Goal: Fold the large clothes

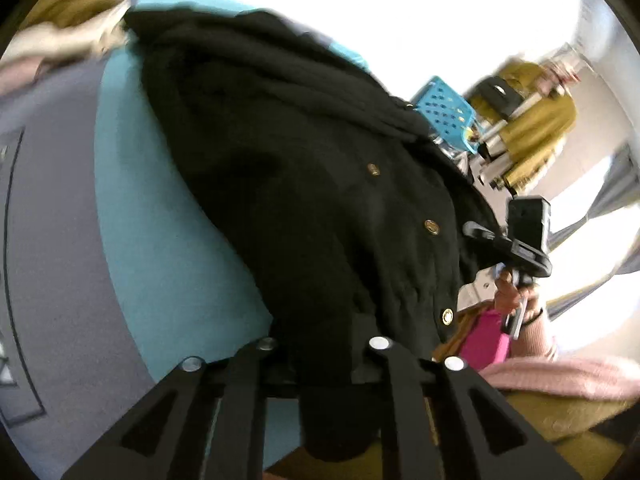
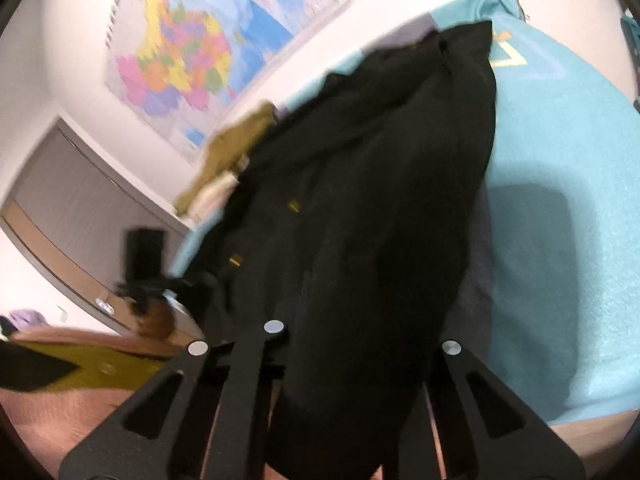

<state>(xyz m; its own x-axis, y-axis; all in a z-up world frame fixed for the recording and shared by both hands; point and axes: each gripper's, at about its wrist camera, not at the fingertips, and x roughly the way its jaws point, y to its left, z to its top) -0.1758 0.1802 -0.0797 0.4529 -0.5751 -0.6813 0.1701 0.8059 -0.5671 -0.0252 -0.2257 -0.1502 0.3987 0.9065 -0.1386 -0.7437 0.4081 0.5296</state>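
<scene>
Grippers (image 1: 324, 364) (image 2: 360, 360) level-tilted, clamping black coat (image 1: 280, 168)

One black garment (image 1: 304, 184) ahead of the left gripper (image 1: 324, 364), three gold buttons (image 1: 431, 226) showing on it. Two grippers in play, the right gripper (image 1: 520, 256) off to the side. One blue basket (image 1: 446, 110) beyond, one wall map (image 2: 208, 52).

both hand-held grippers (image 1: 324, 364) (image 2: 360, 360) clamped tight
</scene>
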